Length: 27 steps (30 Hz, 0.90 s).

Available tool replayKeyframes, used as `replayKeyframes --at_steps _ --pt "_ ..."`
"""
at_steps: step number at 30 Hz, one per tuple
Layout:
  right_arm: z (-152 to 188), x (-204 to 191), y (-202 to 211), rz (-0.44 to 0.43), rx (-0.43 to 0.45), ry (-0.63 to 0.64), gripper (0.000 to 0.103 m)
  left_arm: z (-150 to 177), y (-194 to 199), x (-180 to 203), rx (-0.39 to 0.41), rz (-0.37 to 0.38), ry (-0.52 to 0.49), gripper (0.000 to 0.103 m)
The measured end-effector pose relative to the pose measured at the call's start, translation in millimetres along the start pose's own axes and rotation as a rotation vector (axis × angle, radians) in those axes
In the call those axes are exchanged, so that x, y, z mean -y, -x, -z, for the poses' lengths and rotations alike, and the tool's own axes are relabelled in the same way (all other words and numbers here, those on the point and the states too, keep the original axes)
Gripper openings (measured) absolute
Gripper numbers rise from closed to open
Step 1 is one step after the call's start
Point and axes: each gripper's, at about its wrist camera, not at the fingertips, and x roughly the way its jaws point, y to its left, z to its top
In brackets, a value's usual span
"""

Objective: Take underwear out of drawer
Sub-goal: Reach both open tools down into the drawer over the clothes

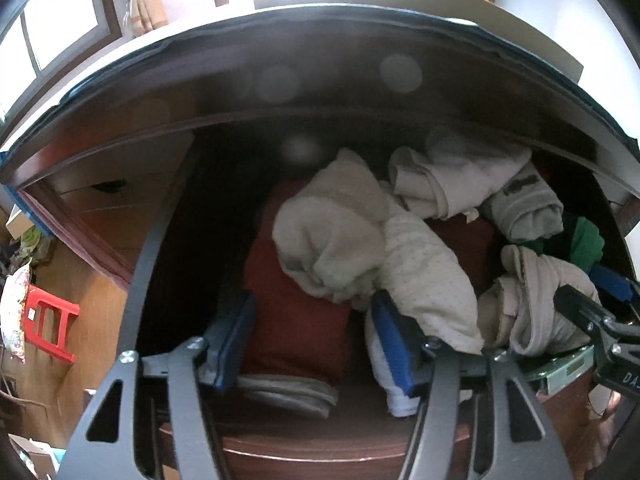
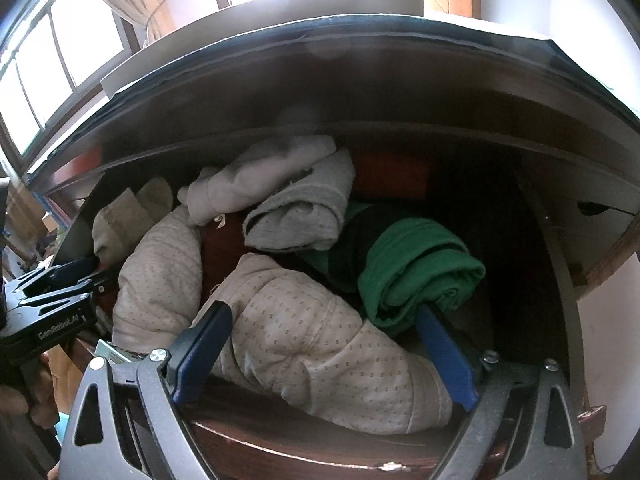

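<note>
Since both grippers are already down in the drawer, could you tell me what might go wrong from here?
1. The right gripper straddles the dotted cream garment, but its outer pad sits beside the green roll; closing may grab both.
2. The left gripper sits over the red cloth beside a cream bundle, so it may lift the wrong item.
3. The pile is tangled; pulling could drag neighbours out.

The open drawer (image 2: 280, 450) is dark brown wood with a chipped front edge. It is filled with folded and rolled garments. A rust-red piece (image 1: 296, 320) lies at the left, with a cream bundle (image 1: 324, 236) resting on it. A dotted cream garment (image 2: 320, 344) lies against the front wall. A green roll (image 2: 416, 272) sits to the right, a grey roll (image 2: 304, 216) behind it. A striped white item (image 1: 288, 394), possibly folded underwear, lies at the front left.
</note>
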Motion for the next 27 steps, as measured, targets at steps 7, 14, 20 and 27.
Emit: replayKeyframes --at_steps 7,14,20,27 --pt "1.3 -2.5 -4.9 -0.021 -0.03 -0.001 0.095 -3.1 -0.7 -0.6 -0.007 0.003 -0.008 0.06" --pt "5.7 -2.2 -4.1 -0.045 -0.05 0.0 0.095 -1.2 3.2 -0.9 -0.004 0.008 -0.024 0.062" --pt "1.4 -0.7 -7.3 -0.056 -0.058 -0.001 0.095 -5.1 0.9 -1.6 0.004 -0.004 -0.027 0.062" --pt "2.3 -2.1 -8.8 -0.064 -0.06 0.0 0.095 -1.4 2.1 1.0 0.002 0.002 -0.036 0.062"
